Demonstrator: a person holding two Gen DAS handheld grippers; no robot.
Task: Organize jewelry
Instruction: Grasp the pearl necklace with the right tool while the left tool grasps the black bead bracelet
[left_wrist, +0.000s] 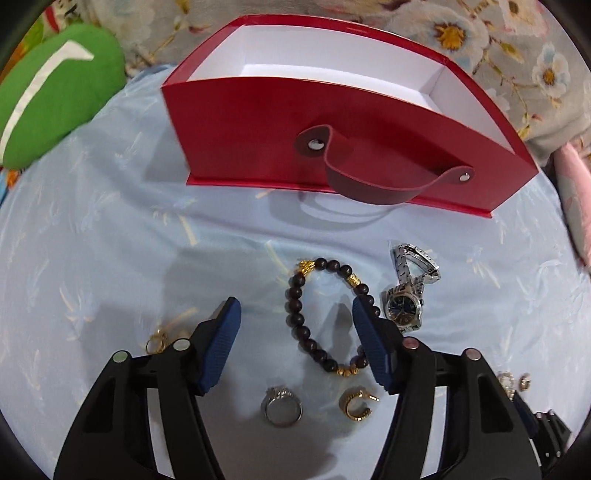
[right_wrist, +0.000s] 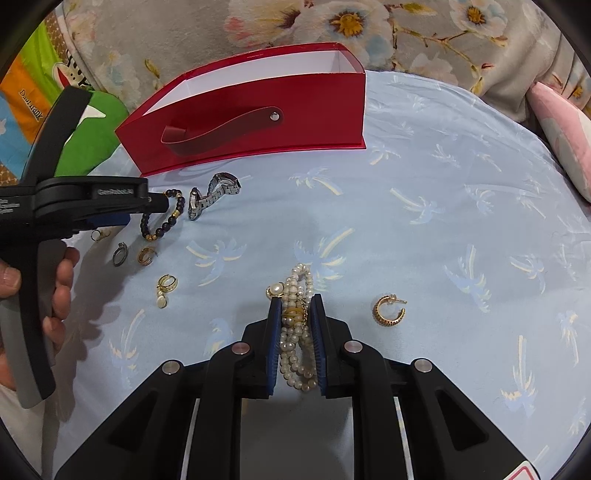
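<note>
Left gripper (left_wrist: 295, 314) angled down, jaws apart, nothing pinched. Right gripper (right_wrist: 295, 299) angled down, jaws nearly closed. Hand (right_wrist: 55, 284) wrapped round left grip.

A pale blue sheet (right_wrist: 443, 221) printed with palm trees covers the bed. Behind it lies a grey floral blanket (right_wrist: 258, 29), with a green cushion (left_wrist: 55, 96) at the left and a pink pillow (right_wrist: 565, 129) at the right edge.

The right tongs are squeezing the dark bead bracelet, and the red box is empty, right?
Not quite. The right tongs are squeezing the pearl necklace, as the right wrist view shows. The dark bead bracelet lies under the left tongs. The red box looks empty.
</note>
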